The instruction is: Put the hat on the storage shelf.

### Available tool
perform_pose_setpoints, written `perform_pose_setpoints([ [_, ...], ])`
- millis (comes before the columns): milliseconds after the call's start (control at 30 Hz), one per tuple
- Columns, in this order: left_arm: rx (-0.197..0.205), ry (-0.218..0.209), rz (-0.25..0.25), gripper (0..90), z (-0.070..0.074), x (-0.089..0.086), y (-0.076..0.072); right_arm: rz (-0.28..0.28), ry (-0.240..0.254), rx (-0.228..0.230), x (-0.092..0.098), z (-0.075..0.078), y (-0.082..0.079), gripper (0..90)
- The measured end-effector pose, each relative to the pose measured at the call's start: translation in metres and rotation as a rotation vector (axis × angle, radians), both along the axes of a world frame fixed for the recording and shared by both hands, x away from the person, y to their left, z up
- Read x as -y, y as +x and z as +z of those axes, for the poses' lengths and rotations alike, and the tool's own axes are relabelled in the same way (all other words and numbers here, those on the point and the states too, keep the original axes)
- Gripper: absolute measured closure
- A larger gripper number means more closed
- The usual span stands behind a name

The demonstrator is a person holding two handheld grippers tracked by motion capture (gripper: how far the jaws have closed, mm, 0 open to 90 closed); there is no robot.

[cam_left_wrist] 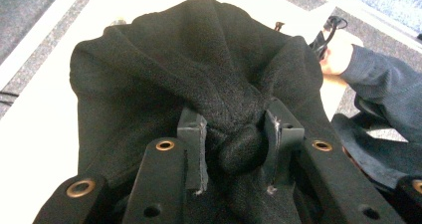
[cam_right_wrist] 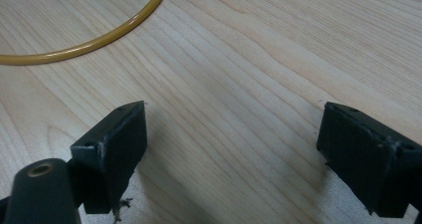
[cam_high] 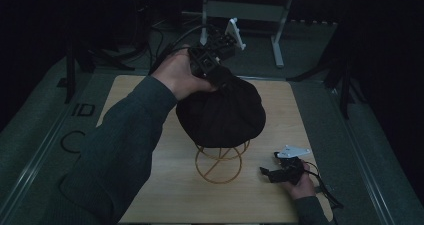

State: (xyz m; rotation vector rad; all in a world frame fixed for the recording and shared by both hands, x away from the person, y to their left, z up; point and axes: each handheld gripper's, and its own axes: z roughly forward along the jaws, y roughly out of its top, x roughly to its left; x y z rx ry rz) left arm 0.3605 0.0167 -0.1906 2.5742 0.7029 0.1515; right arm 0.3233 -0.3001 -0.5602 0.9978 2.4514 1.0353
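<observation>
A bunched fold of the black hat [cam_left_wrist: 199, 69] is pinched between the jaws of the left tool [cam_left_wrist: 234, 134], at the bottom centre of the left gripper view. The hat is draped over a gold wire stand [cam_high: 218, 164] (mid-frame in the high view). The right tool [cam_high: 272, 173], jaws spread wide and empty, is rested on the wooden counter [cam_right_wrist: 259, 69] at lower right.

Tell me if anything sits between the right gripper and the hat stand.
Nothing visible does. The right gripper rests open on the table, with bare wood between it and the wire stand. The left gripper is pinching the black hat that sits on top of the stand.
</observation>
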Motion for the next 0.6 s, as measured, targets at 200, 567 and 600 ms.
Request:
perform_pose_setpoints([
  [200,-0.02,0.005,-0.003,66.9,-0.009,0.0,0.001,0.0,0.0,0.0,0.0,0.0,0.0,11.9],
  [567,-0.071,0.033,-0.007,66.6,-0.032,-0.004,0.003,0.001,0.0,0.003,0.0,0.0,0.0,12.0],
  [600,-0.071,0.037,-0.009,66.5,-0.033,-0.004,0.003,0.001,0.0,0.003,0.0,0.0,0.0,11.9],
])
